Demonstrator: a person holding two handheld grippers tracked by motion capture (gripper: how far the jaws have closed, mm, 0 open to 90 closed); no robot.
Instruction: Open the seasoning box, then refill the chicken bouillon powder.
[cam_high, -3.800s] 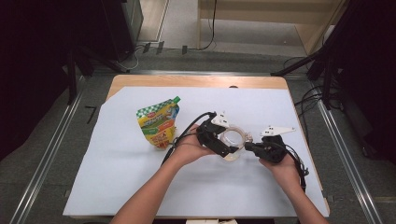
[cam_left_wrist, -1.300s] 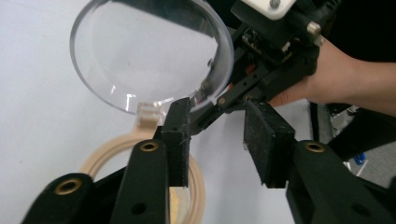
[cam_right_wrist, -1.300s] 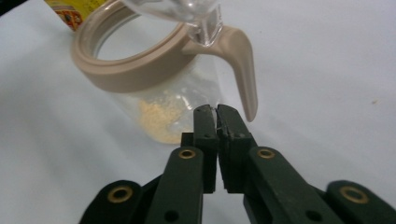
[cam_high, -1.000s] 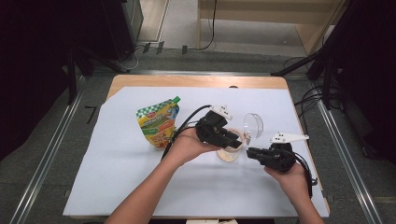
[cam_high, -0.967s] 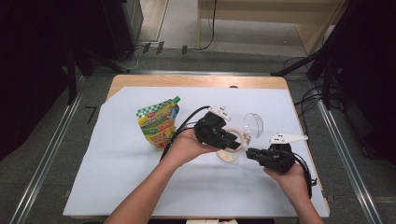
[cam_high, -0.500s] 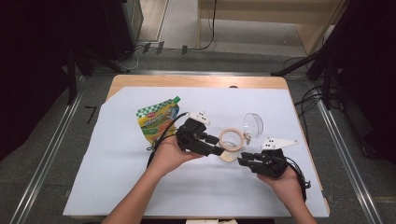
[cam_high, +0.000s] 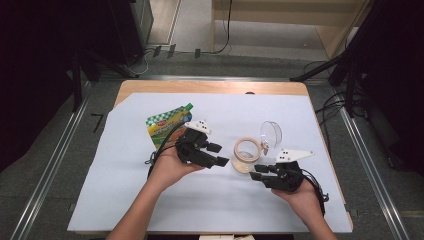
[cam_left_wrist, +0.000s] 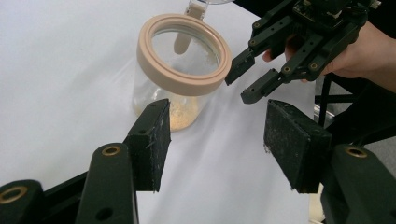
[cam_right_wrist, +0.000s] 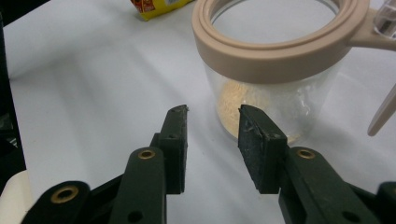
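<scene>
High view: white sheet (cam_high: 125, 200), probably paper.

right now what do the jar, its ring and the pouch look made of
Jar: clear, glossy glass or hard plastic, can't tell which; the yellowish powder shows through the wall.
Ring around its mouth: beige, matte, probably plastic or silicone.
Pouch: printed flexible plastic film, slightly shiny, with a green corner cap.

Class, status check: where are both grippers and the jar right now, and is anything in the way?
Left gripper and right gripper open, jaws just opening, nothing between them. Jar upright between them, lid flipped open, powder inside. Pouch off left; path clear.
</scene>
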